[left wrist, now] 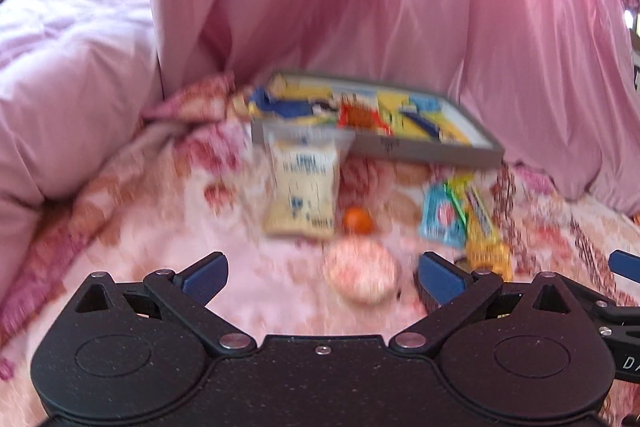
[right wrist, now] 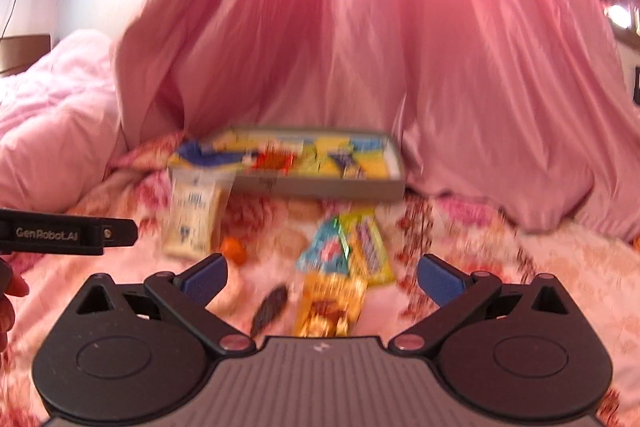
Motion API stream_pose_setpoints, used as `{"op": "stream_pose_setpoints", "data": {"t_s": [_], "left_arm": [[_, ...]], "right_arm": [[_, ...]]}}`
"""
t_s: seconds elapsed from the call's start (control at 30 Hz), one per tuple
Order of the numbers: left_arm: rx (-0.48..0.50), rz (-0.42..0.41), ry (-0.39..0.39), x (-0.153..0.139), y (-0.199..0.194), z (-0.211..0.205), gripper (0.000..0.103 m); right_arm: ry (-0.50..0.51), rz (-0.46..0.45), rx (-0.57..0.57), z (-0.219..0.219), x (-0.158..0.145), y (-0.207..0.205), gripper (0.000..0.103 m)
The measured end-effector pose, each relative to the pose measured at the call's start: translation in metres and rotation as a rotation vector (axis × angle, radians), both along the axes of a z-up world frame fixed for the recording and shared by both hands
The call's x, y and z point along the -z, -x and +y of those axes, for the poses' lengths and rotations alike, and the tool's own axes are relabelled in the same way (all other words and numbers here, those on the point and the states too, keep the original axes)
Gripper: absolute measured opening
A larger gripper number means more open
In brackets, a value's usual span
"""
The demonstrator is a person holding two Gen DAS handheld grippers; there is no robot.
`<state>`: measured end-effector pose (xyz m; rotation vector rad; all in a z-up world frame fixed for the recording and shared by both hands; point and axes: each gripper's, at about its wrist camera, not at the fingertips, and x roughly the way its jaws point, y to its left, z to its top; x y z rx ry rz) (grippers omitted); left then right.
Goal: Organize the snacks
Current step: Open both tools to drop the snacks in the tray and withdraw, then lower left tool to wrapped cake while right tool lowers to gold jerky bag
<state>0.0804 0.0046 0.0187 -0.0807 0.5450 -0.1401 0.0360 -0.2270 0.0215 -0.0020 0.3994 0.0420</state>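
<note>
1. Two grippers hang above a flowered bedspread [left wrist: 168, 227], both with jaws spread wide and nothing between them: the left gripper [left wrist: 322, 277] points at the middle of the scatter, the right gripper [right wrist: 322, 277] at the packets nearer its side. Both pictures are blurred, so small print and fine outlines are lost.
2. Several snacks already lie in the grey tray [left wrist: 436, 147] at the far side of the bed, which suggests it is the collecting place and the loose ones are the work left.
3. Loose on the bedspread: a cream bag [left wrist: 302, 187] leaning with its top against the tray's front wall, a small orange ball [left wrist: 357, 220] just beside it, a pale round snack [left wrist: 362, 273] nearest the left gripper, and a blue packet [left wrist: 440, 219] overlapping a yellow packet [left wrist: 482, 227].
4. From the right wrist, a gold packet [right wrist: 330, 307] and a dark narrow piece [right wrist: 272, 303] lie closest, under the right gripper.
5. Room to move is fair in front and to the right; a pink curtain [left wrist: 400, 7] hangs close behind the tray, and a heaped pink quilt [left wrist: 68, 87] crowds the left.
6. My guess is that the tray's raised wall and the leaning bag call for a lift over, not a slide.
</note>
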Motion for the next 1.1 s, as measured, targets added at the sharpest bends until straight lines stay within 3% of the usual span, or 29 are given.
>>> {"op": "stream_pose_setpoints", "data": {"t_s": [0.3,1.1], "left_arm": [[0.030,0.065,-0.033,0.023,-0.003,-0.005,0.101],[0.062,0.078,-0.062,0.040,-0.011,-0.011,0.101]], "right_arm": [[-0.007,0.085,0.005,0.001,0.024,0.002,0.103],[-0.015,0.149,0.017,-0.007,0.043,-0.011,0.103]]}}
